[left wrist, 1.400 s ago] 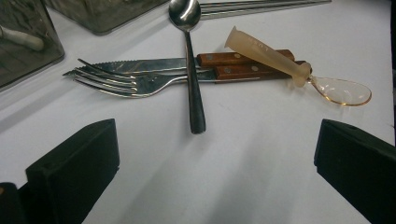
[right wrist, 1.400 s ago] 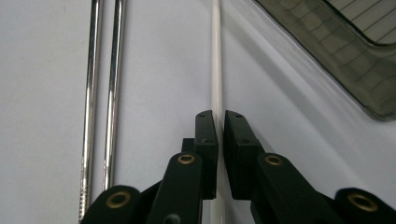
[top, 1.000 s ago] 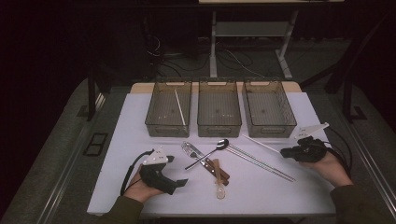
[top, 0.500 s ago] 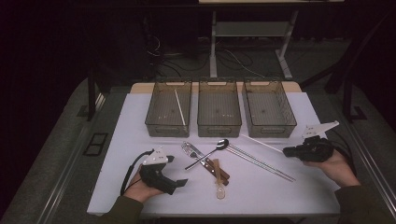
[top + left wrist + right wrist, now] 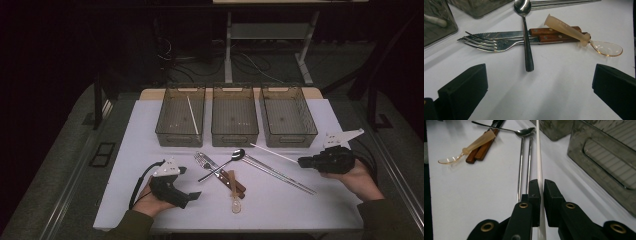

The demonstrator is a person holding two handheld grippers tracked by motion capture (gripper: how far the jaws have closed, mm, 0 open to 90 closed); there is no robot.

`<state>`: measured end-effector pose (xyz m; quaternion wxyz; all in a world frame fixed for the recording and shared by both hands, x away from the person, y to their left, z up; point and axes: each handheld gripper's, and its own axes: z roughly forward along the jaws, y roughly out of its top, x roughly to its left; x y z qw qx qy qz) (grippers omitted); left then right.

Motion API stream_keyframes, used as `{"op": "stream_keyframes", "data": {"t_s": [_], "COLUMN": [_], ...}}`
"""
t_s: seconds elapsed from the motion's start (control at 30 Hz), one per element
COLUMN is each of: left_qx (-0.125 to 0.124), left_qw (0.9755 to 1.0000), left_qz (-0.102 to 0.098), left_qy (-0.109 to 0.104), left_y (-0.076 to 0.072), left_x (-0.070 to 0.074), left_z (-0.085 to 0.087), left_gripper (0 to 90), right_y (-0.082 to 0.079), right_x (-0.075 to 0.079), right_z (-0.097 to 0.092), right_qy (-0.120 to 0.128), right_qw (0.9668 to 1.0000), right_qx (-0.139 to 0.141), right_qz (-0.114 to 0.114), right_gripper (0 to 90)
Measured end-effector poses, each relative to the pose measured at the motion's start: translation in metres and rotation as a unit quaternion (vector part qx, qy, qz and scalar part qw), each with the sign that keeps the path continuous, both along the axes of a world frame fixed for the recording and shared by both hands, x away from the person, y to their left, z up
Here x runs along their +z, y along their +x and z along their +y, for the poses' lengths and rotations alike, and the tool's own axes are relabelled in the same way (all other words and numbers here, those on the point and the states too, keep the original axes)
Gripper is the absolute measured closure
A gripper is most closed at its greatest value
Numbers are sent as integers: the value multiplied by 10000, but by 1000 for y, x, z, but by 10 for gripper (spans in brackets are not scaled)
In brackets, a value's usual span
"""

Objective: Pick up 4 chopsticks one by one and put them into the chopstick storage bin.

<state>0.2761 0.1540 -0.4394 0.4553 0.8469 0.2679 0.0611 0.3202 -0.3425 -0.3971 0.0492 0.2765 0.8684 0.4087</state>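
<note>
My right gripper (image 5: 301,161) at the table's right side is shut on a white chopstick (image 5: 274,153), which points left toward the bins. In the right gripper view the chopstick (image 5: 539,152) runs up between the pressed jaws of that gripper (image 5: 541,183), above a pair of metal chopsticks (image 5: 524,162). My left gripper (image 5: 189,182) rests open at front left. Before its spread jaws (image 5: 540,72) lie a metal spoon (image 5: 526,37), a fork (image 5: 489,43), a wood-handled knife (image 5: 506,34) and a clear plastic spoon (image 5: 574,32).
Three clear bins stand in a row at the back: left (image 5: 165,125), middle (image 5: 234,134), right (image 5: 310,131). Another white chopstick (image 5: 192,114) lies in the left bin. The cutlery pile (image 5: 225,172) sits mid-table between my hands.
The right hand has rolled so its grey plate stands up, and it shifted slightly with the white chopstick still in its jaws. The left hand has stayed put.
</note>
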Motion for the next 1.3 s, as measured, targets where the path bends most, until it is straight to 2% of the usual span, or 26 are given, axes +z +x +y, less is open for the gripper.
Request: {"op": "stream_keyframes", "data": {"t_s": [0.53,0.83,0.93,1.3], "left_qx": [16,28,29,53], "left_qw": [10000,10000,10000,10000], "left_qz": [4,5,9,10], "left_qy": [18,25,32,-10], "left_y": [0,0,0,1], "left_x": [0,0,-1,-1], "left_z": [0,-1,-1,0], "left_gripper": [0,0,0,0], "right_y": [2,7,10,27], "right_x": [4,13,17,23], "right_z": [22,35,41,77], "right_qy": [162,350,410,379], "right_qw": [9997,9990,9986,9983], "right_qx": [116,106,92,-30], "right_qz": [-123,-258,-311,-436], "right_gripper": [843,843,843,843]}}
